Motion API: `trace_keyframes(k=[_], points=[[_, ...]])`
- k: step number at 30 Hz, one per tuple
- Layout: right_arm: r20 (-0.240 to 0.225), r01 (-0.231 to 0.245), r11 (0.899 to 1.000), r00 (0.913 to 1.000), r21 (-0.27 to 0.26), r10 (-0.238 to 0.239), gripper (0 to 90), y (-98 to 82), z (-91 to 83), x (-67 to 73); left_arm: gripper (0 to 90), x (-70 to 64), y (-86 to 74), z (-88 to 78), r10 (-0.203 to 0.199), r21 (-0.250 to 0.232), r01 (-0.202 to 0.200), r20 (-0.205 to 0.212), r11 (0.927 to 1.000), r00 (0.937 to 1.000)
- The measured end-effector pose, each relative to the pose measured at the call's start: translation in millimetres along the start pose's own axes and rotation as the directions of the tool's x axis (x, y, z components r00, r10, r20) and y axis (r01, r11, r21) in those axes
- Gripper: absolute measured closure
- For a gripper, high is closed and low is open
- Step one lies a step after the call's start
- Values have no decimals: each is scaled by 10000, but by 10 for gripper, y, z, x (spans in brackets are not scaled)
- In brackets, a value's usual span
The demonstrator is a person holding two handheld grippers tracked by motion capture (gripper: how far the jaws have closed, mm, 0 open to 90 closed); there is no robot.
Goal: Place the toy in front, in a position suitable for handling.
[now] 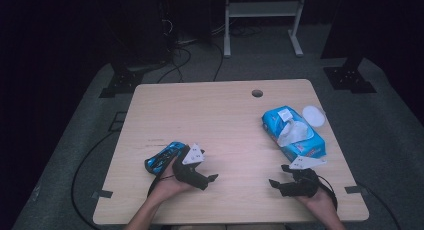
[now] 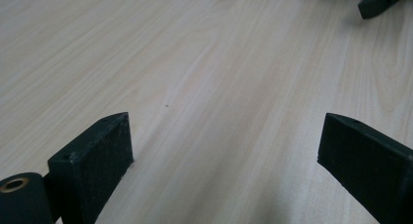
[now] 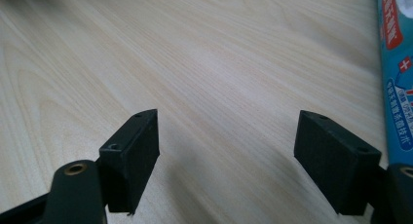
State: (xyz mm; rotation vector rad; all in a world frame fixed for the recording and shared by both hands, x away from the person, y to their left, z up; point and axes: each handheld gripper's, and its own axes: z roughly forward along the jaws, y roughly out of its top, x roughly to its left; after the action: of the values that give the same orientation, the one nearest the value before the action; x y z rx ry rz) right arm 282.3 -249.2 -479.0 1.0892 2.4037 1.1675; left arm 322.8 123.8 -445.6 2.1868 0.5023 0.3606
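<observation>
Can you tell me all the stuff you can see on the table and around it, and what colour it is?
table: one, light wood, middle of the high view, with a round hole near its far edge
toy car: one, blue and black, near left part of the table, beside the left tongs
wet wipes pack: one, blue, right side of the table, a white wipe sticking out of the top
lid: one, white and round, just beyond the pack
frame: one, white, on the floor behind the table
left tongs: one, black, open, holding nothing
right tongs: one, black, open, holding nothing
</observation>
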Motion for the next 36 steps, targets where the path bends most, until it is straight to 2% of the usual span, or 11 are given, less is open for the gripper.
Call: trace_keyframes(k=[2,6,12,20,25,29,36], points=[[3,29,10000,10000,-30,-29,237,-1,-2,1,53,43,-8,-40,-194,-137,193,-69,9997,9998],[10,62,10000,10000,-10,-62,237,4,-8,10,52,142,-21,-149,-149,-47,146,-501,9999,9986],[-17,98,10000,10000,7,-98,237,13,-9,37,52,304,-77,-316,-608,-269,585,-936,9979,9937],[-35,89,10000,10000,44,-89,237,16,-1,34,52,515,-189,-489,-942,-134,932,-1480,9956,9845],[-55,97,9999,9999,67,-97,237,13,3,33,52,650,-289,-575,-1199,-50,1211,-1835,9926,9757],[-70,144,9999,9999,82,-143,237,7,-1,36,53,739,-376,-607,-1428,104,1481,-2072,9889,9678],[-92,163,9998,9998,129,-162,237,15,5,57,53,820,-491,-589,-1647,647,1836,-2269,9809,9599]])
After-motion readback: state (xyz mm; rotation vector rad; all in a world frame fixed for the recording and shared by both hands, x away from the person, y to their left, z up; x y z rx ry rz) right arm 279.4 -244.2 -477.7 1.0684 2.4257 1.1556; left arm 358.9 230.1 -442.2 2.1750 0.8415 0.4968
